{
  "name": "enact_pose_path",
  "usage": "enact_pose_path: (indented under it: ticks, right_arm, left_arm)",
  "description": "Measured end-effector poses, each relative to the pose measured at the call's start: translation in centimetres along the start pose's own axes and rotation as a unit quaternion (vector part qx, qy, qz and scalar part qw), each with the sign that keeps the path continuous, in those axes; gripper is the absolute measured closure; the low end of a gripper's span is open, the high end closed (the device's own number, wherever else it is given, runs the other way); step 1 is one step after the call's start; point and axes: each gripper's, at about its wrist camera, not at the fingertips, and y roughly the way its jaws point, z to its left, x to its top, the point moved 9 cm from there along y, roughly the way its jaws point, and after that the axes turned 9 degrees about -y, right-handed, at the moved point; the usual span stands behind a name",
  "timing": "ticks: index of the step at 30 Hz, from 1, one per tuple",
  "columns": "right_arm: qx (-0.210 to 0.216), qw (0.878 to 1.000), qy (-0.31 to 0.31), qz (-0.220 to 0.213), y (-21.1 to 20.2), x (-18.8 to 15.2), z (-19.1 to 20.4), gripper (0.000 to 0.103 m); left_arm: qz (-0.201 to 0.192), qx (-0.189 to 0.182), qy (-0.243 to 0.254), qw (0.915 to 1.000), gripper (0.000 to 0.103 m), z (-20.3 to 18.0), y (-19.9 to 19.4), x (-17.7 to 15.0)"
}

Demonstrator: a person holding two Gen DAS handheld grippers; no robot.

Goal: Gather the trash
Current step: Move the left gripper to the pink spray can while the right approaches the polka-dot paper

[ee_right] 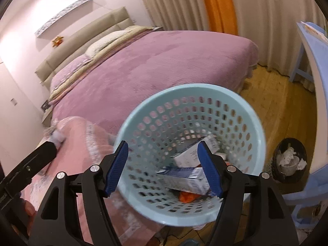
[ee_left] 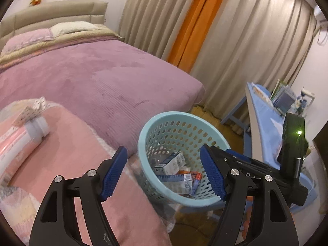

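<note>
A light blue perforated basket (ee_left: 143,141) stands beside the bed and holds several small cartons and an orange wrapper (ee_left: 176,170). It fills the right wrist view (ee_right: 254,123) with the cartons (ee_right: 188,172) inside. My left gripper (ee_left: 162,172) is open and empty, over the pink blanket's edge and the basket. My right gripper (ee_right: 163,168) is open and empty above the basket's near rim. A white plastic bottle (ee_left: 35,129) and a blister pack (ee_left: 26,112) lie on the pink blanket at left.
A bed with a purple cover (ee_left: 98,71) fills the back. A folded pink blanket (ee_right: 78,135) lies at its near edge. A blue desk (ee_left: 264,110) stands right. A dark bin with crumpled paper (ee_right: 289,157) sits on the wooden floor.
</note>
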Motion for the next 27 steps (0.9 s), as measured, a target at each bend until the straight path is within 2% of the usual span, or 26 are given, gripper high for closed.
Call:
enact_pose_path:
  ticks: [8,14,18,20,23,27]
  right_arm:
    - [0.023,0.999,-0.047,-0.01,-1.3,0.3,5.1,0.037]
    - [0.054,0.994,-0.091,-0.013,-1.5,1.1,10.2,0.037]
    - [0.074,0.988,-0.134,-0.016,-1.4,2.4,14.7,0.037]
    - [0.075,0.984,-0.158,-0.025,-1.3,3.3,16.8,0.037]
    - [0.083,0.979,-0.184,-0.034,-0.5,4.5,20.0,0.037]
    - [0.105,0.973,-0.205,-0.03,1.9,6.0,23.9,0.037]
  left_arm:
    - [-0.037,0.01,-0.007,0.9992,0.031,2.7,-4.5,0.4]
    - [-0.079,0.06,-0.014,0.995,0.031,7.2,-8.2,2.0]
    - [-0.104,0.101,-0.029,0.989,0.031,11.5,-11.5,5.2]
    - [-0.112,0.104,-0.041,0.9874,0.03,13.3,-13.2,6.4]
    - [-0.115,0.118,-0.049,0.9851,0.025,15.9,-14.3,7.7]
    - [-0.069,0.109,-0.067,0.9894,0.024,19.2,-11.8,6.8]
